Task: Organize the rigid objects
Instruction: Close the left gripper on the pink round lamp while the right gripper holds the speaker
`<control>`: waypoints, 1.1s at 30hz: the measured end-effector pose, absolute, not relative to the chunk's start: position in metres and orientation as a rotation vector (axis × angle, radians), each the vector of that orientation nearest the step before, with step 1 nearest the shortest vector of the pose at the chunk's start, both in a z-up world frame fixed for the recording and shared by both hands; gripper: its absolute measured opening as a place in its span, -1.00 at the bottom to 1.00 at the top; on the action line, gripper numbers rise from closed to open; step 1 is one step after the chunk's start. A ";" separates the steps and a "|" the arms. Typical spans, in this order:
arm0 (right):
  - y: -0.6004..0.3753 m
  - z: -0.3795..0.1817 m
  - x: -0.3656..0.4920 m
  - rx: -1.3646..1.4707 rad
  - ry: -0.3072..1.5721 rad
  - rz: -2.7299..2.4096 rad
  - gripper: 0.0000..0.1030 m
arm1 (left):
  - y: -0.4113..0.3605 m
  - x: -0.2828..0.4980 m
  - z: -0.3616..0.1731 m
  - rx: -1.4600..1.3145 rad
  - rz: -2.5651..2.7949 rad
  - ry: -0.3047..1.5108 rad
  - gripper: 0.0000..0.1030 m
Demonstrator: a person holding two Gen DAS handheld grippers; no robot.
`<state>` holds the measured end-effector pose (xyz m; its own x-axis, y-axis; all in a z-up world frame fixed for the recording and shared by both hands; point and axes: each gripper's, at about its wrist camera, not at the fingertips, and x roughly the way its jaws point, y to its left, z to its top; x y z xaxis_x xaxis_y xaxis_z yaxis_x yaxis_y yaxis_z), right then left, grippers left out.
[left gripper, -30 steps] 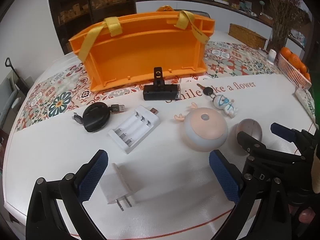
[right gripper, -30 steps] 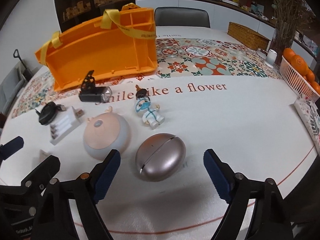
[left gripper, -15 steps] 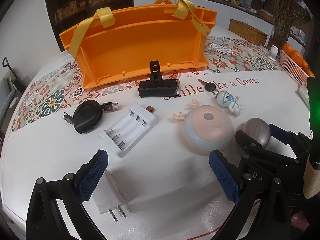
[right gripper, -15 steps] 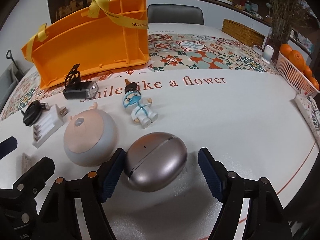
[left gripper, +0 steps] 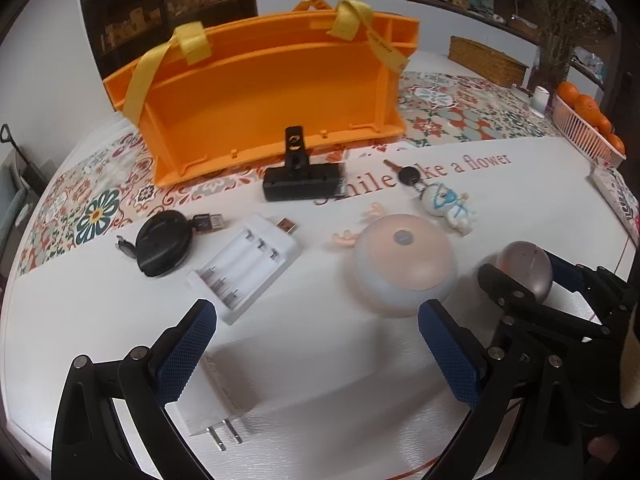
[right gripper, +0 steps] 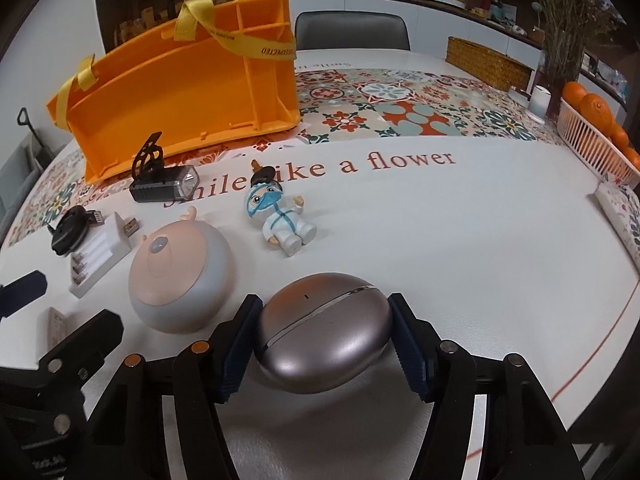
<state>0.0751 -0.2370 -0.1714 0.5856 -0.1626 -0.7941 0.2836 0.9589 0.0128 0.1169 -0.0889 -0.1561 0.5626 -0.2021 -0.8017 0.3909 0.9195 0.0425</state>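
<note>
Right gripper (right gripper: 324, 344) now clamped on the silver egg-shaped case (right gripper: 324, 334); both blue pads touch its sides. Half a second back the pads stood clear of it on either side, so the grasp has only just been made. The case still rests on the white table (right gripper: 460, 248), near the front edge, just beside the round peach-and-grey gadget (right gripper: 180, 276). My guess: lifting comes next, toward the orange bin (right gripper: 188, 92) standing well apart at the back.

Left gripper (left gripper: 316, 344) hangs spread wide, gripping nothing. The white plug adapter (left gripper: 212, 396) lies just by its left pad (left gripper: 186, 352); against the earlier left-wrist frame it sits a little closer to the pad, so the left hand has crept forward.

Nothing visible in the bin yet. Battery charger (left gripper: 248, 268), black cable reel (left gripper: 162, 246), bike light (left gripper: 300, 182) and the masked figurine keyring (left gripper: 448, 206) all untouched on the table.
</note>
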 end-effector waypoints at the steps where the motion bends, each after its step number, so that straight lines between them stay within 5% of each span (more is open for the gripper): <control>1: -0.239 -0.169 0.073 0.146 0.908 -0.262 0.23 | -0.091 0.116 -0.155 0.231 -0.356 0.904 1.00; 23: -0.302 -0.162 0.055 0.184 0.888 -0.328 0.23 | -0.152 0.129 -0.173 0.190 -0.352 0.867 0.95; 33: -0.298 -0.166 0.066 0.156 0.890 -0.288 0.23 | -0.161 0.139 -0.188 0.201 -0.350 0.901 0.58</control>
<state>0.0664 -0.2981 -0.1660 0.5939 -0.1825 -0.7836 0.3116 0.9501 0.0149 0.1386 -0.1606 -0.1884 0.5693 -0.2123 -0.7943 0.3792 0.9250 0.0246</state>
